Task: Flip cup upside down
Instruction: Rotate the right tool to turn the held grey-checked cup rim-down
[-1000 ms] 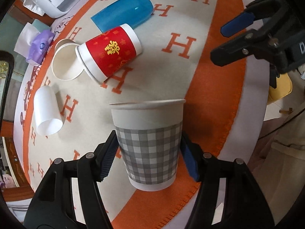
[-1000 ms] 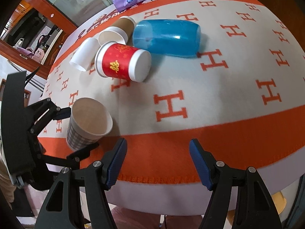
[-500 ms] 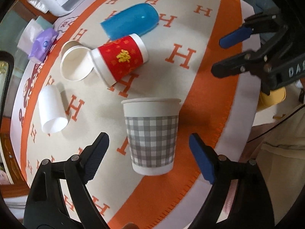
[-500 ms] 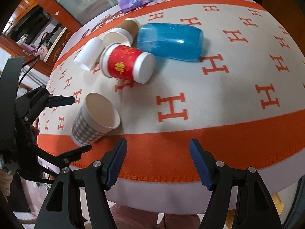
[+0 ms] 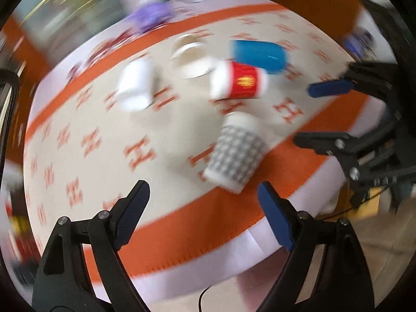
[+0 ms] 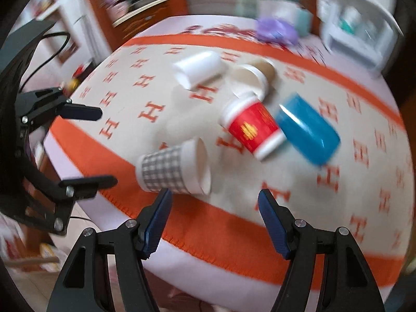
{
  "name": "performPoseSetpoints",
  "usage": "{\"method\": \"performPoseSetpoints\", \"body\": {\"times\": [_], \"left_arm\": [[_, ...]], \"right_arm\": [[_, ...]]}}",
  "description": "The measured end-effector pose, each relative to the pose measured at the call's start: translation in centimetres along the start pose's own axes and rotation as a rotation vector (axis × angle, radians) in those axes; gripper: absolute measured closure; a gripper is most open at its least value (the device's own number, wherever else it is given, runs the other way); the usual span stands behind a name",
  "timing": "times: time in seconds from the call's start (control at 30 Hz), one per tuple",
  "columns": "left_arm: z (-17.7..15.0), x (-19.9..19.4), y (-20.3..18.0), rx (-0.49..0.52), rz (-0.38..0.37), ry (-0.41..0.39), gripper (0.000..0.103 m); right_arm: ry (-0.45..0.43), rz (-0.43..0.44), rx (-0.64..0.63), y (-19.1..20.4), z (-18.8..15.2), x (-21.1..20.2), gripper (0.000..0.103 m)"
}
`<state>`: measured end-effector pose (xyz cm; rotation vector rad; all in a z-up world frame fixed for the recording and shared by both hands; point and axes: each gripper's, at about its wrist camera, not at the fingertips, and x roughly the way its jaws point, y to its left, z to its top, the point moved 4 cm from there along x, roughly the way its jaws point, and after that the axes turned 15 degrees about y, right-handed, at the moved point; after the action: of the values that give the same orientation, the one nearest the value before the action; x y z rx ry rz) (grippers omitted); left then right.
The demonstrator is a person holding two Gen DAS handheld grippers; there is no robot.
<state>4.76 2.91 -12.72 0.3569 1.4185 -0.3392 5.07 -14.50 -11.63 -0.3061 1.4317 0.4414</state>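
**Q:** so where's the cup at right now?

**Me:** The gray checked paper cup point(image 6: 174, 170) is lying on its side near the front edge of the table point(image 6: 260, 257), right where the cloth's orange border meets the beige part. Its mouth faces the red paper cup point(image 6: 251, 129).

**Q:** are you holding it?

**Me:** Nope. My left gripper point(image 5: 204, 214) is spread wide with nothing in it, hanging over the table edge. My right gripper point(image 6: 214, 221) is wide too, just beside the cup, not touching. Both views are pretty blurry. The blue tumbler point(image 6: 308, 131) lies touching the red one.
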Motion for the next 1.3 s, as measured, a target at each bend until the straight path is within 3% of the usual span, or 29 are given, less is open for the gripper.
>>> {"method": "performPoseSetpoints", "body": {"times": [0.2,0.3,0.4,0.87,1.3], "left_arm": [[-4.4,0.3,4.5,-0.401,-0.06,-0.006,0.024],[-6.4,0.8,5.9,-0.529,-0.046,-0.022,0.024],[-8.5,1.5,6.7,-0.637,-0.077,-0.043,0.024],[-14.1,6.2,6.8,-0.827,-0.126,-0.054,0.024],[-16.2,7.7,7.6,-0.88,-0.141,-0.037,0.024]], "right_arm": [[0.022,-0.105,-0.285,5.0,2.1,-0.3,0.033],[0.026,-0.158,-0.425,7.6,2.5,0.1,0.033],[0.046,-0.219,-0.557,9.9,2.7,1.2,0.03],[0.207,-0.551,-1.075,14.9,-0.4,9.4,0.028],[0.23,-0.776,-1.277,14.4,0.3,14.1,0.025]]}}
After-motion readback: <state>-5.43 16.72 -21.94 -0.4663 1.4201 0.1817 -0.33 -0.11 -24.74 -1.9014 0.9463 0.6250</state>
